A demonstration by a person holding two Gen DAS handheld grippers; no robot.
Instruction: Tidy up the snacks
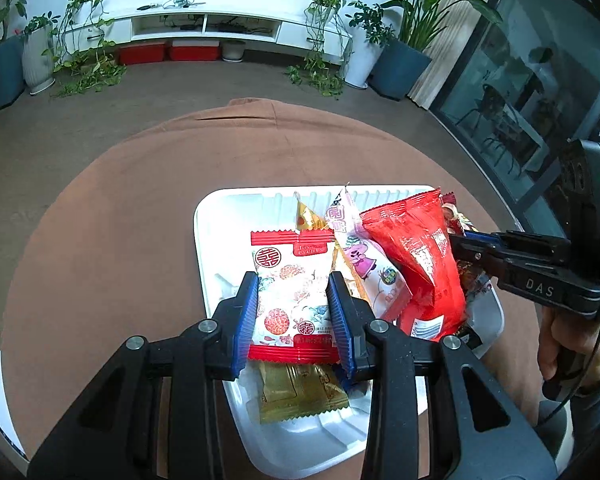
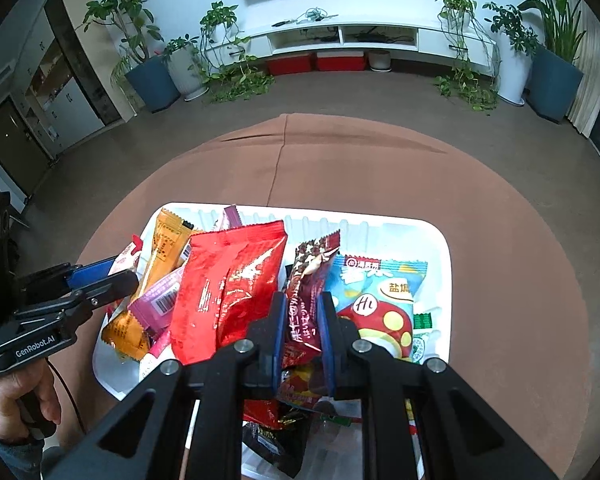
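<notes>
Low in the left wrist view, left gripper point(image 1: 294, 312) closed on a white-and-red packet point(image 1: 290, 292), ribbed blue pads point(image 1: 249, 320) pressing its two long edges, crimped red seals clear above and below. Low in the right wrist view, right gripper point(image 2: 302, 330) pinched tight on a slim maroon bar wrapper point(image 2: 306, 300), upper end poking past the fingertips toward frame centre.

Both packets over the white tray point(image 1: 204, 248), mid-frame on the brown tablecloth point(image 1: 100, 240). Judged step: setting each snack into its row. Best lowered until the wrapper rests flat on bare tray, then released gently; worth keeping the white-and-red packet level so it lands left of the pile, not on the gold packet point(image 1: 300, 392) beneath. Maroon bar better laid parallel to the red bag point(image 2: 228, 288), not across the blue-and-white packet point(image 2: 380, 292) at its right.

Film wrappers glossy, crinkled, light, likely slippery against each other. Red bag puffed and creased; orange packet point(image 2: 166, 244) flat and narrow, leaning at upper left of the tray. Tray thin moulded plastic, fluted walls, rounded corners. Cloth matte, softly folded.
</notes>
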